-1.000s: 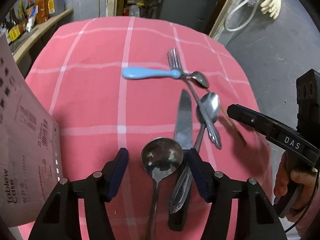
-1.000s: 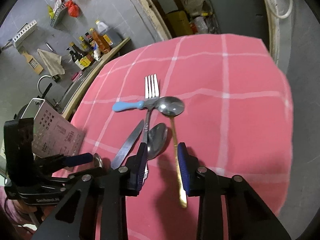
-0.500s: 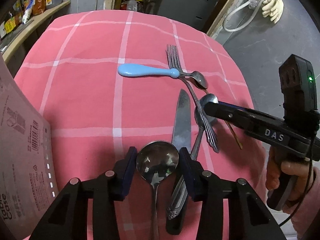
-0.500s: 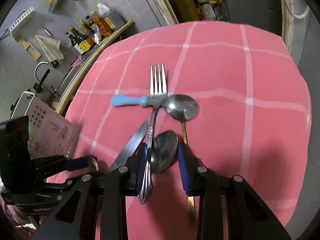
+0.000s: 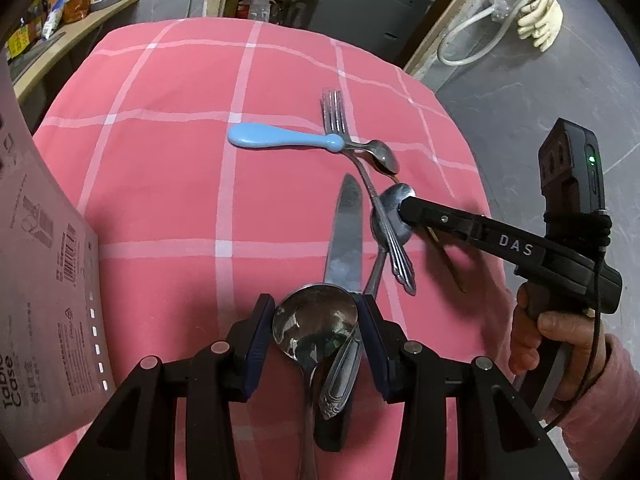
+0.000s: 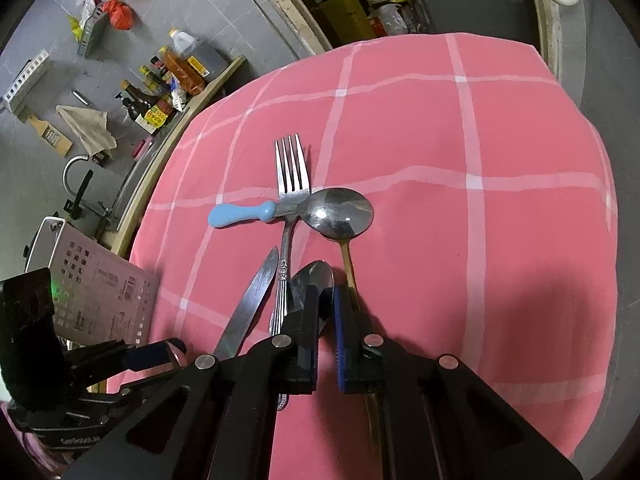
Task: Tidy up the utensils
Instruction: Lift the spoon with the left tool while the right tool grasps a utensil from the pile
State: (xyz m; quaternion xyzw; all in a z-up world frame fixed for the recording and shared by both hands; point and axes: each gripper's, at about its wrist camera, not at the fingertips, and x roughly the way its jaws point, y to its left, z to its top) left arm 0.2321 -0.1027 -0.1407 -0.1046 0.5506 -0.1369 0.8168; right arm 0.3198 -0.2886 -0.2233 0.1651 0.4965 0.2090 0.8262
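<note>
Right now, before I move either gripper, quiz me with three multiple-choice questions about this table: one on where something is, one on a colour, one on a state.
1. What lies between the left gripper's fingers?
A. the fork's tines
B. the round spoon's bowl
C. the blue handle

2. What colour is the one plastic utensil handle?
A. light blue
B. green
C. yellow

3. How does the right gripper stand?
A. wide open above bare cloth
B. shut on the knife's tip
C. shut on a spoon's bowl

Answers:
1 B: the left gripper has the round spoon between its pads, bowl rim against both.
2 A: the plastic handle beside the fork is light blue.
3 C: the right gripper has its fingers pinched together on the edge of the spoon next to the knife.
</note>
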